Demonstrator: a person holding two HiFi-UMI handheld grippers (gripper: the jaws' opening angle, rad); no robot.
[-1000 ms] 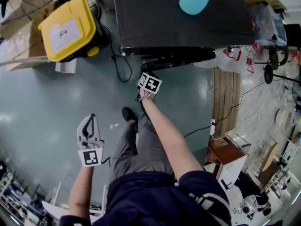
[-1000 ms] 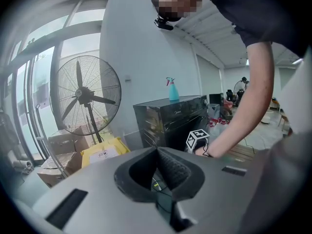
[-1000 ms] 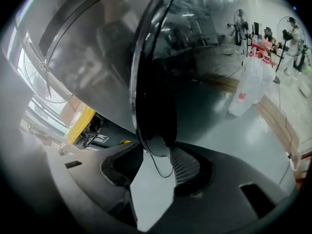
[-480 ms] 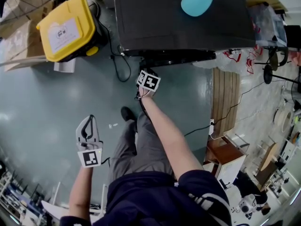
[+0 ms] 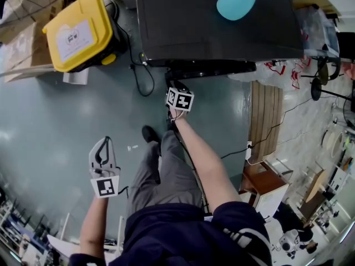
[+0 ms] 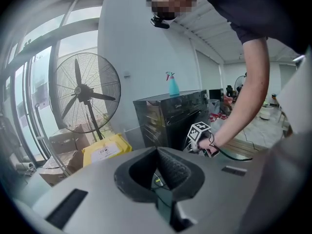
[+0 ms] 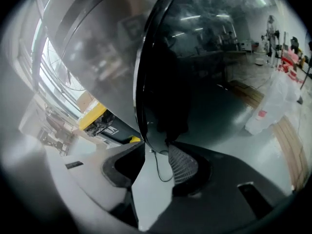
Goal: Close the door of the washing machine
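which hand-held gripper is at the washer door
The right hand-held gripper: its jaws, just closing, straddle the door rim. The left hand-held gripper hangs over the floor, shut.

Upper left on the grey-green floor [image 5: 55,132]: yellow-lidded bin [image 5: 77,32] with a white label, cardboard boxes [image 5: 19,54] just beside it. Black cable [image 5: 147,79] looping over the floor near the bin. Blue spray bottle [image 5: 239,1] with a pink trigger at the top edge. To the right, slatted wooden board [image 5: 266,121] lying flat, clear plastic bag [image 5: 277,68] with red print above it. Tall pedestal fan [image 6: 87,92] standing before the windows.
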